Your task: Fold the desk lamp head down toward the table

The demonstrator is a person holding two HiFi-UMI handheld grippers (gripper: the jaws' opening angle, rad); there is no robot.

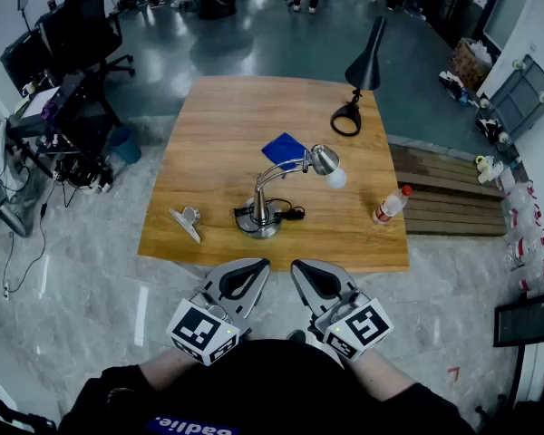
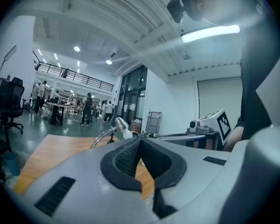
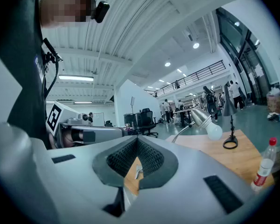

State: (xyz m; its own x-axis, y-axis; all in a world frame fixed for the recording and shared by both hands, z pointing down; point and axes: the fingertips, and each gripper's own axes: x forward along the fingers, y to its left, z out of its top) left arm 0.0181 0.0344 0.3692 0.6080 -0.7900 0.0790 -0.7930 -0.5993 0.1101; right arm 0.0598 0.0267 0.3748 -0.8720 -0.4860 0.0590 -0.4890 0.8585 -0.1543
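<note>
Both tools sit level, close to the body, short of the table [image 1: 208, 116] edge. Left gripper [image 1: 261, 265]: jaws closed tip to tip, holding nothing. Right gripper [image 1: 298, 266]: the same.

Desk lamp [image 1: 263, 208] stands mid-table, base toward the near edge. Its curved neck lifts the head [image 1: 324, 159] up and to the right, bulb exposed.

Likely a ready pose. The folding looks not yet started, and the lamp is well apart from both tools.
</note>
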